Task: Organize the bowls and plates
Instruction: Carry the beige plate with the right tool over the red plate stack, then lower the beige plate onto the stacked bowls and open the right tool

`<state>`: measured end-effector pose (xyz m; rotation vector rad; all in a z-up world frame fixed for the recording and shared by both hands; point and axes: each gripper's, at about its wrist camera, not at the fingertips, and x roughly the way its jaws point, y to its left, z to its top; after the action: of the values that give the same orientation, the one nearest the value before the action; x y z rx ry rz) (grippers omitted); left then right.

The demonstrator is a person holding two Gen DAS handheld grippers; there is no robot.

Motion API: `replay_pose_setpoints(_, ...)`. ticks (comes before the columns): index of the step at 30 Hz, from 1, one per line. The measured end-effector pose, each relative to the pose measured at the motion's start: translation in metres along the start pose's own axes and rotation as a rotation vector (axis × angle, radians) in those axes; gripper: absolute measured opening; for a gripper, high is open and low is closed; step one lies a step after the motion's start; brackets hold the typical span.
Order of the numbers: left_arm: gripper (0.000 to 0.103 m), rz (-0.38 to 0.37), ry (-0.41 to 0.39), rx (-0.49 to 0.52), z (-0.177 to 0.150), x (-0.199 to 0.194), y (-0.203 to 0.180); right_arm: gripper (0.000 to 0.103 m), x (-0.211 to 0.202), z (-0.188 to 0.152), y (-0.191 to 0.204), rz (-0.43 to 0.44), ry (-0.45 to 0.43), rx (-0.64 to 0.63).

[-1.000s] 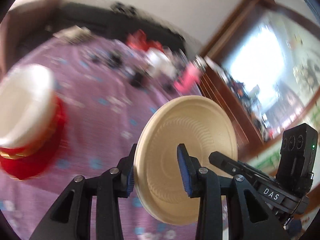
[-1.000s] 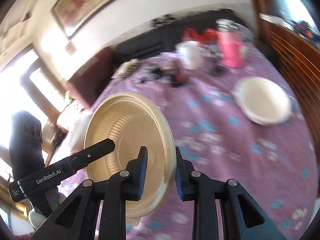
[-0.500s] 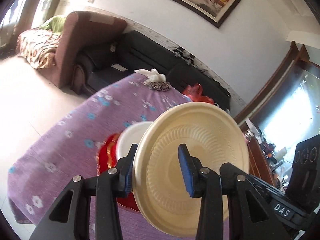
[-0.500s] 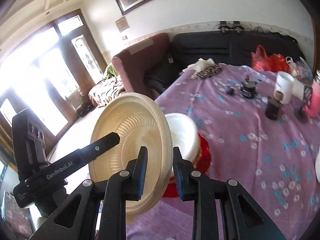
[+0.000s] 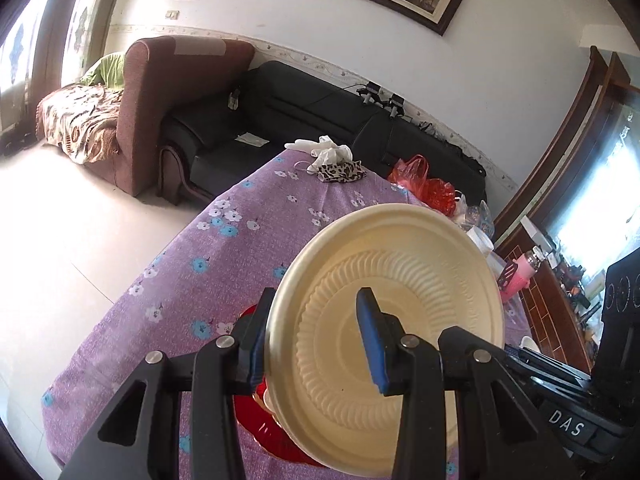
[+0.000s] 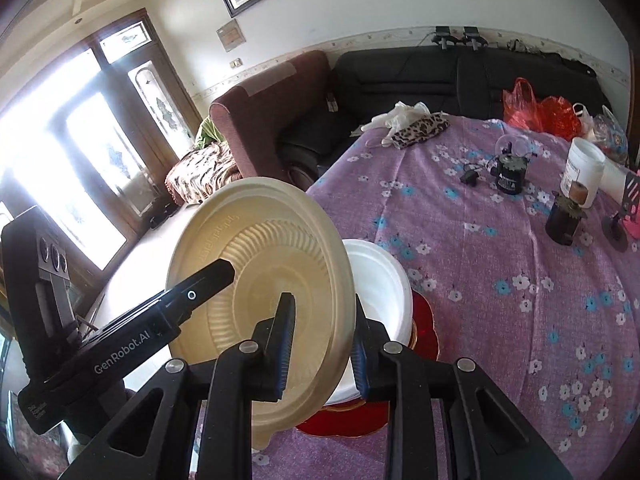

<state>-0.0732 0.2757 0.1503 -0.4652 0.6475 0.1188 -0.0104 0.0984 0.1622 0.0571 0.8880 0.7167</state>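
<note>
Both grippers clamp the same cream plate point(image 5: 384, 336), a round, shallow disposable dish with a ribbed ring moulded around its flat centre and a smooth raised rim. The left gripper point(image 5: 316, 344) pinches one edge of the plate between its blue, finely grooved pads, one pad behind the rim and one on the ribbed face; the right gripper point(image 6: 320, 344) grips the opposite edge the same way. The plate stands nearly on edge, tilted, in the air just above a stack: a white foam bowl point(image 6: 378, 284) with thick matte walls sitting in a glossy red plate point(image 6: 424, 320) with a thin gold rim. That stack rests near the corner of the table point(image 6: 500, 280), which wears a purple woven cloth printed with small blue and white flowers. Farther along the cloth from the plate lie a leopard-print pouch point(image 6: 420, 130), a white plastic jar point(image 6: 582, 170) and a small dark cup point(image 6: 564, 220)
</note>
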Motion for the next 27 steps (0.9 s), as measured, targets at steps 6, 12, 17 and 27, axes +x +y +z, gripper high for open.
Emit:
replay_pose_setpoints(6, 0.038, 0.026, 0.050, 0.014, 0.002, 0.026, 0.000, 0.029, 0.010, 0.005, -0.006, -0.034, 0.007, -0.016)
replay_pose_setpoints(12, 0.038, 0.046, 0.089, 0.010, -0.001, 0.045, 0.002, 0.029, 0.029, 0.004, -0.011, -0.067, 0.048, -0.032)
replay_pose_setpoints(17, 0.038, 0.055, 0.118, 0.013, -0.004, 0.054, 0.004, 0.029, 0.041, 0.003, -0.018, -0.076, 0.080, -0.022)
replay_pose_setpoints(27, 0.038, 0.079, 0.135, 0.021, -0.010, 0.061, 0.003, 0.029, 0.053, -0.004, -0.023, -0.083, 0.128, -0.013)
